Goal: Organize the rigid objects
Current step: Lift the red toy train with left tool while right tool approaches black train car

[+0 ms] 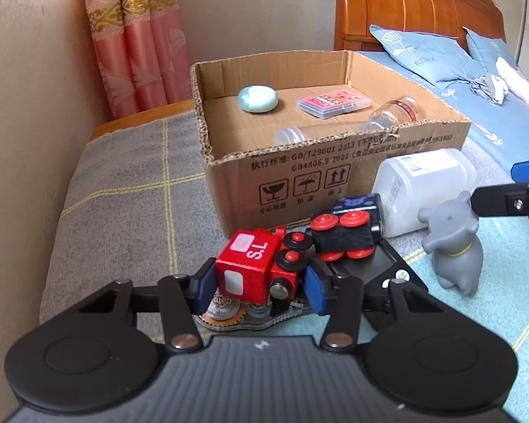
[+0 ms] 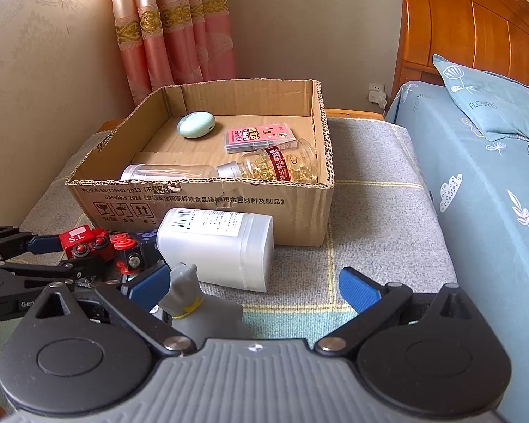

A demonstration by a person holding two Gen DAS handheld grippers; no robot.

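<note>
Jaws of left gripper (image 1: pixel 261 283) pinch red toy train (image 1: pixel 255 268).

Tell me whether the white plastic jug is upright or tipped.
Tipped: the white plastic jug lies on its side on the grey blanket, in front of the cardboard box.

Daylight falls on beige patterned walls (image 2: pixel 35 70) and pink curtains (image 2: pixel 180 35) behind a bench under a grey checked cloth (image 1: pixel 123 183), with a wooden headboard (image 1: pixel 405 3), bed (image 2: pixel 483 211) and blue pillow (image 2: pixel 490 105) at its right edge.
</note>
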